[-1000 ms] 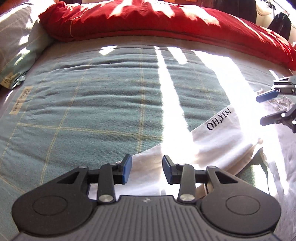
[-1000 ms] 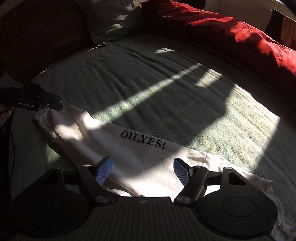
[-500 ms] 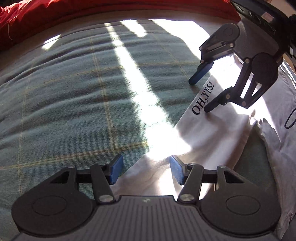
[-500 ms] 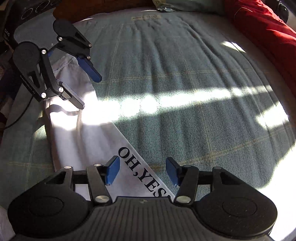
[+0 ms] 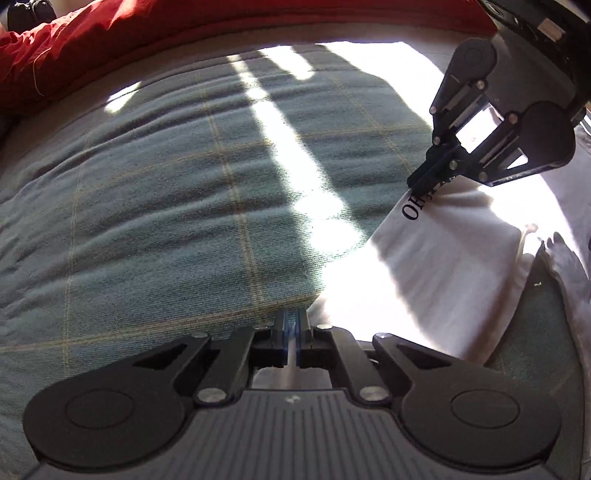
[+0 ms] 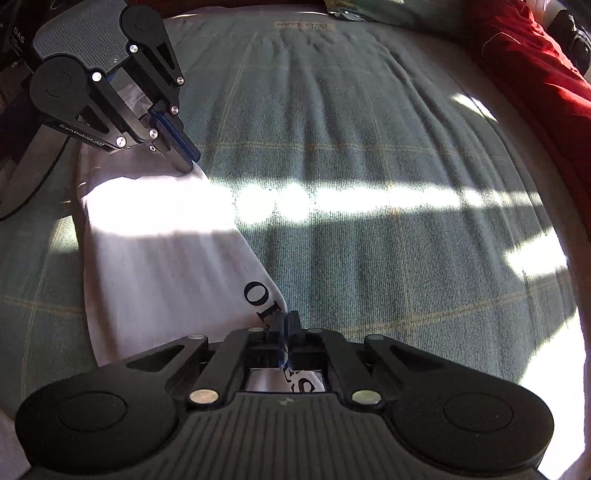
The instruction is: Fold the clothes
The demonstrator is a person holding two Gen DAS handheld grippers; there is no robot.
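A white T-shirt [image 5: 443, 266] with black "OH,YES!" lettering lies folded into a long strip on the green plaid bedspread [image 5: 166, 206]. My left gripper [image 5: 292, 334] is shut on the strip's folded edge at one end; white cloth shows between its fingers. My right gripper [image 6: 288, 330] is shut on the same edge [image 6: 173, 266], right on the lettering. Each gripper shows in the other's view: the right gripper [image 5: 421, 186] pinches beside the "OH", and the left gripper [image 6: 186, 164] pinches the far corner. The stretch of edge between them lies taut on the bed.
A red duvet [image 5: 110, 44] is bunched along the far side of the bed, also visible as a red duvet [image 6: 535, 74] at the right. A pillow and a sewn label [image 6: 303, 25] sit at the bed's head. A cable [image 6: 22, 206] trails at the left. Bright sun stripes cross the bedspread.
Both grippers were open over the shirt's folded edge half a second ago; both have now dropped onto it and shut on the cloth.
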